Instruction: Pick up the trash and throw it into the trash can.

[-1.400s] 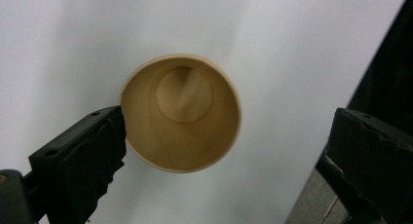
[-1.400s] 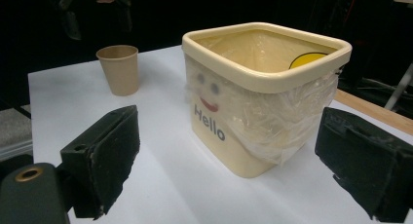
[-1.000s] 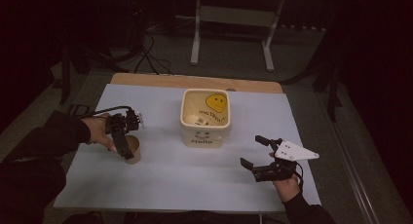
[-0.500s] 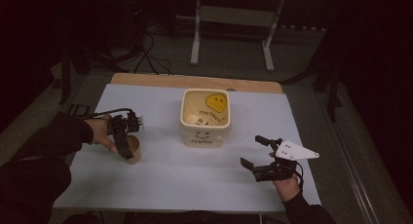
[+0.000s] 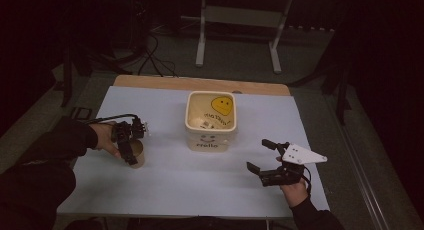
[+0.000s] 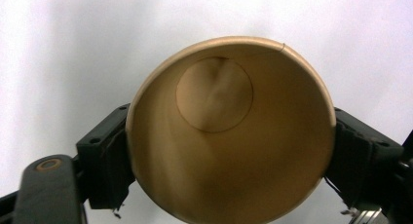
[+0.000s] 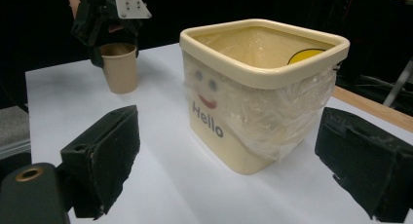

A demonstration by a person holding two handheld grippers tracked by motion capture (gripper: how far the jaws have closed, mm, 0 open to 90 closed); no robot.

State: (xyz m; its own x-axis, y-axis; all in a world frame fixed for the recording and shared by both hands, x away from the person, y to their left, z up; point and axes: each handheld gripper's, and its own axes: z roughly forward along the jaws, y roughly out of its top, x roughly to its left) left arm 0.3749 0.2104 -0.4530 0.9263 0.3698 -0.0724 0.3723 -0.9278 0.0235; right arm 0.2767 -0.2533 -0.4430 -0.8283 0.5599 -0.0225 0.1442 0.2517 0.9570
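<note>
At the left of the high view your left gripper (image 5: 131, 151) has its jaws closed around the upright, empty paper cup (image 5: 136, 153), seemingly to carry it, while your right gripper (image 5: 261, 157) rests wide open and empty at lower right, facing the lined bin (image 5: 210, 121) at center.

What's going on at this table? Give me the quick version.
A person sits at a table covered in a pale sheet, with a gripper in each hand. The left gripper is closed around a brown paper cup, one jaw on either side; the cup looks empty. The right gripper is open with nothing between its jaws, pointing towards the cream bin in the middle, which has a plastic liner and says "Hello".
</note>
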